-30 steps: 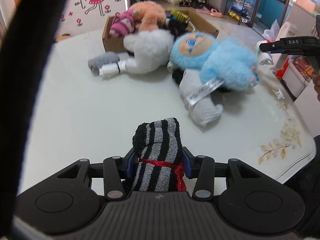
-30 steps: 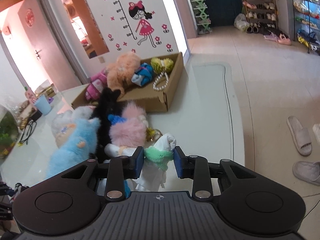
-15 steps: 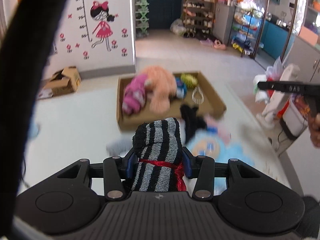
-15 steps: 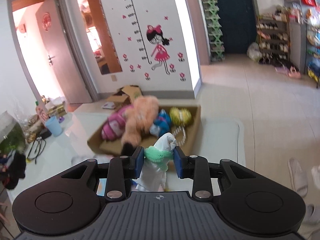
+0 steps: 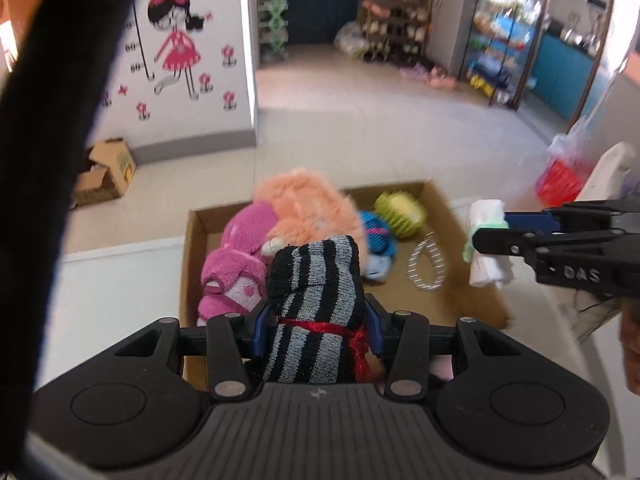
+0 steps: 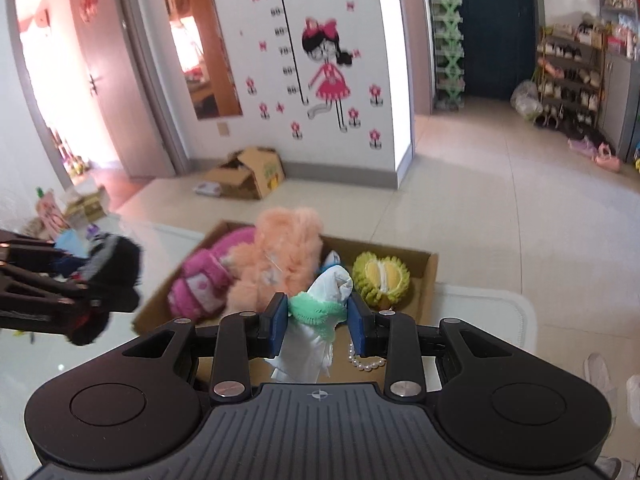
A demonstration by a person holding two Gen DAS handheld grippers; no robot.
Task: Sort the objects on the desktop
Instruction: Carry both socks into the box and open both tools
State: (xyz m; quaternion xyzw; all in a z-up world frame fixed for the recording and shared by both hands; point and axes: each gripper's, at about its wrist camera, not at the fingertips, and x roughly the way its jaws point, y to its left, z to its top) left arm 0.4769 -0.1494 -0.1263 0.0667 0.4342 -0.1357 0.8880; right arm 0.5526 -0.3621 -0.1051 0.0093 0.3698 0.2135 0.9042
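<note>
Left gripper (image 5: 316, 328): we held it pinched on a striped sock roll (image 5: 316, 300), black and grey knit, tied with red string, above the near part of the cardboard box (image 5: 192, 248).
Right gripper (image 6: 318, 322): we held it pinched on a white sock bundle (image 6: 316, 344) with a fuzzy green cuff, over the box.
Done: the box already held a peach plush (image 5: 308, 212), a pink plush (image 5: 240, 264), a spiky durian toy (image 6: 380, 276) and a bead bracelet (image 5: 426, 266).
Left: we judged both rolls not yet dropped.
</note>
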